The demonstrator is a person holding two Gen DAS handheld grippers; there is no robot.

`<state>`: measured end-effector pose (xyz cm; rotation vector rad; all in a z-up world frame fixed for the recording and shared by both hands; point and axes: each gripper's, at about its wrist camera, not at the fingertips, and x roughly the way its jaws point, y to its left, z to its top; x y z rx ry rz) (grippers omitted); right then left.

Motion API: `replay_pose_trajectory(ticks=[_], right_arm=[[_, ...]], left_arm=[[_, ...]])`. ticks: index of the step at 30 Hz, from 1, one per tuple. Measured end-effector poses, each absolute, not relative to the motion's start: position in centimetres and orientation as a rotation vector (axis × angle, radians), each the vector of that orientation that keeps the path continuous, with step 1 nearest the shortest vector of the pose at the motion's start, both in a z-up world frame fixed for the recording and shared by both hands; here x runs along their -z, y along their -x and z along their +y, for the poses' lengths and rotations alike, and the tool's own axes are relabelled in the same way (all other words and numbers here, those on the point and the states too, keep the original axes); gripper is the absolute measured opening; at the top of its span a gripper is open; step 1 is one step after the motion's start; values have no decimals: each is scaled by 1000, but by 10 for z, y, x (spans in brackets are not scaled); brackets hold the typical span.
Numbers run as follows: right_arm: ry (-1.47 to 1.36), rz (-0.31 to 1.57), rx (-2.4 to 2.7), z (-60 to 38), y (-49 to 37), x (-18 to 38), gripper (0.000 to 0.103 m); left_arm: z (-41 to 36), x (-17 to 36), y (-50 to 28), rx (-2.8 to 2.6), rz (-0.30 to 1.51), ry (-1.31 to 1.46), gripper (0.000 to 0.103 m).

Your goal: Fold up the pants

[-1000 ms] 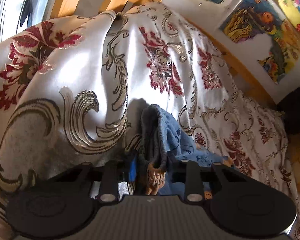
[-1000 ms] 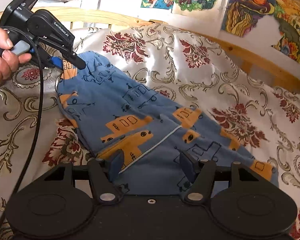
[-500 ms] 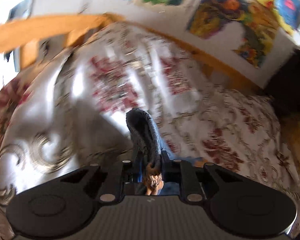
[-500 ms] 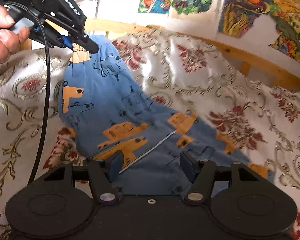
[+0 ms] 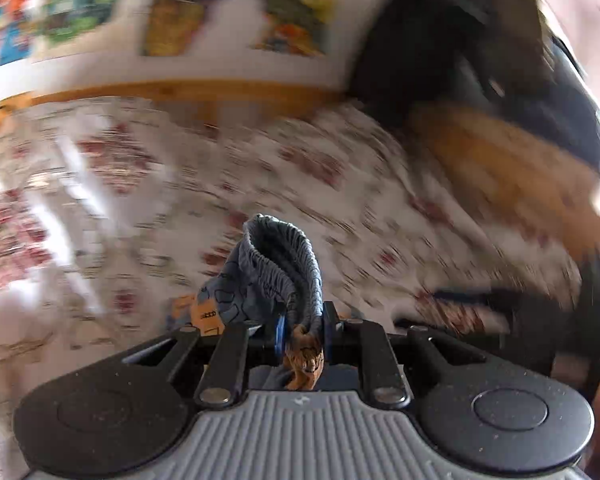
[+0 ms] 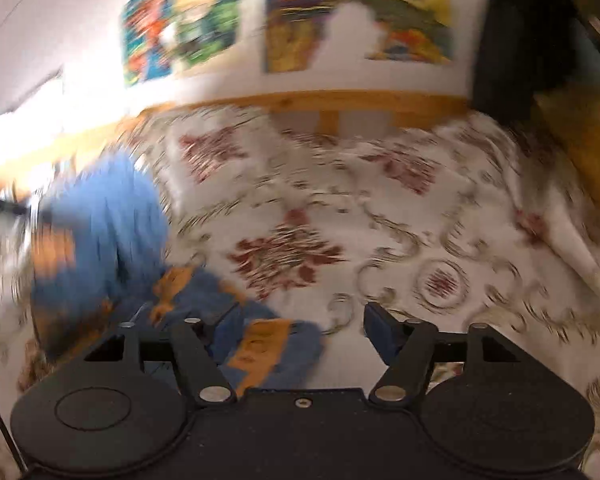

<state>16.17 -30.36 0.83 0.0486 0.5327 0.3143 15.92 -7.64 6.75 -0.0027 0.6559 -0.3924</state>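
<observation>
**Left tool clamped on the waistband, right tool spread over a pant leg**

The left tool [image 5: 302, 334] was clenched on the gathered elastic waistband of the pants [image 5: 278, 264], blue cloth with orange print. The band rose in a loop above the blue-padded fingers [image 5: 279, 334], and a twist of orange fabric hung out below them. The rest of the pants trailed down to the left of the tool toward the bed [image 5: 148, 208], which was covered with a white spread patterned in red flowers and gold scrolls.

Both views were heavily smeared by motion. In the right wrist view the right tool [image 6: 296, 330] stood spread wide, gripping nothing. The blue and orange cloth lay bunched on the spread near the bed's left side; part of it lifted in a blurred mass at the left, and a lower part ran under the tool's left finger [image 6: 224, 330]. The right finger [image 6: 380, 334] was over bare spread. A wooden rail [image 6: 332, 102] ran along the bed's far edge, with bright posters [image 6: 180, 20] on the wall above it
</observation>
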Motion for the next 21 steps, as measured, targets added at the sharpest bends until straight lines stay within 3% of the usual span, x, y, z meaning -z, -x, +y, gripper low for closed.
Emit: replay_pose_trajectory(ticks=[3, 10, 16, 18, 21], right_arm=[[-272, 562, -343, -341, -172, -7, 82], [-537, 692, -450, -357, -189, 25, 83], [-496, 760, -474, -337, -194, 36, 57], [-498, 765, -474, -335, -194, 39, 33], [-501, 739, -488, -332, -194, 39, 18]], left_arm=[[-123, -40, -156, 462, 678, -134, 20], [-186, 27, -144, 543, 730, -383, 23], [-188, 29, -140, 528, 720, -386, 24], [-186, 27, -140, 521, 713, -389, 24], [-189, 24, -139, 490, 678, -423, 24]])
